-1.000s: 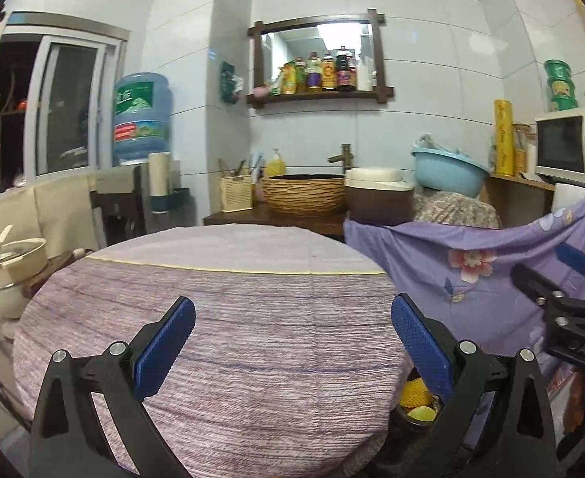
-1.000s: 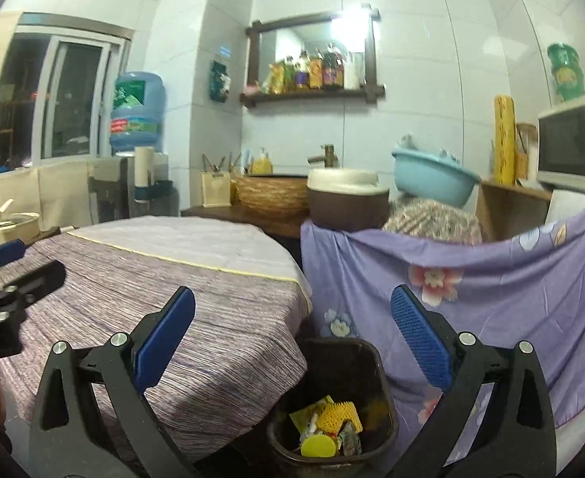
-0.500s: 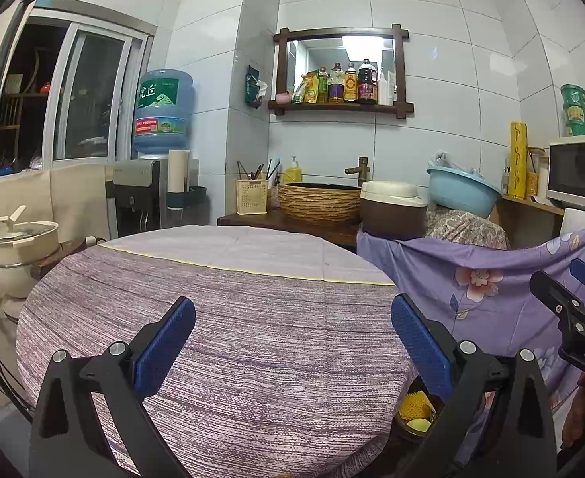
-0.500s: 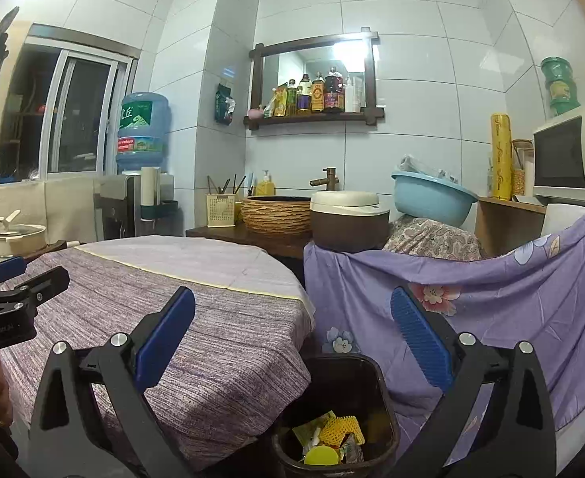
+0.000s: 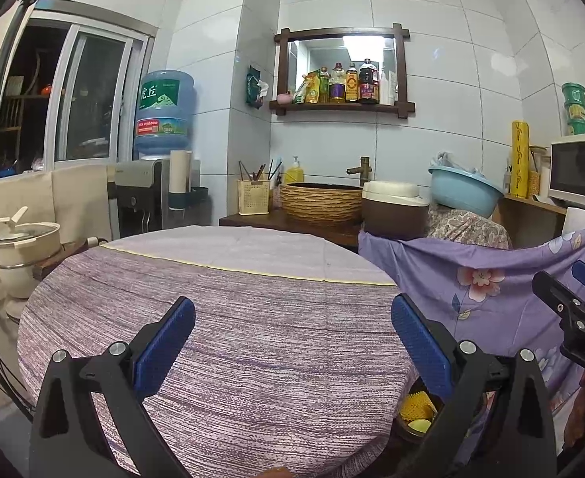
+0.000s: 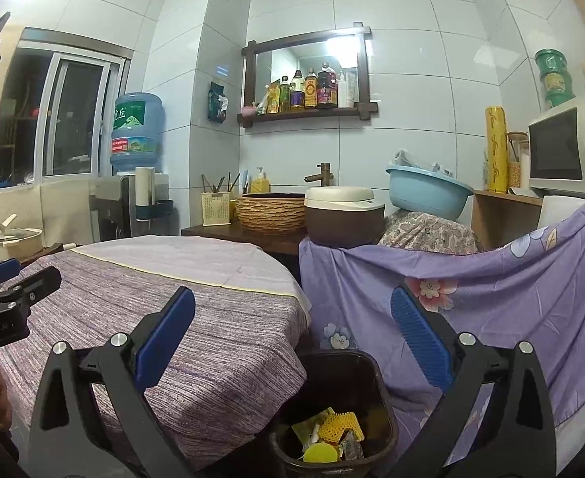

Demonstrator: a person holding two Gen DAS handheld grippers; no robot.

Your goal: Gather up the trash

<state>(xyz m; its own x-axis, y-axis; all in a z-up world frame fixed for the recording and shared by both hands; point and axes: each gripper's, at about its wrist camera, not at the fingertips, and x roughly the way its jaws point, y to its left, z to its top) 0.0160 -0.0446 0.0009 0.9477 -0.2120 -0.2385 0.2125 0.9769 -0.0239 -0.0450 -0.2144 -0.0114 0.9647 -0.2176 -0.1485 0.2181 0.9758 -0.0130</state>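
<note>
Hovering wide open and empty, the left gripper and right gripper suggest collecting is finished, trash filling the bin at lower centre.

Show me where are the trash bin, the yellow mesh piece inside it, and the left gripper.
trash bin [image 6: 376, 390]: right wrist view, inner right wall.
yellow mesh piece [image 6: 340, 427]: right wrist view, its middle.
left gripper [image 5: 292, 332]: left wrist view, midway between its open fingertips.
</note>
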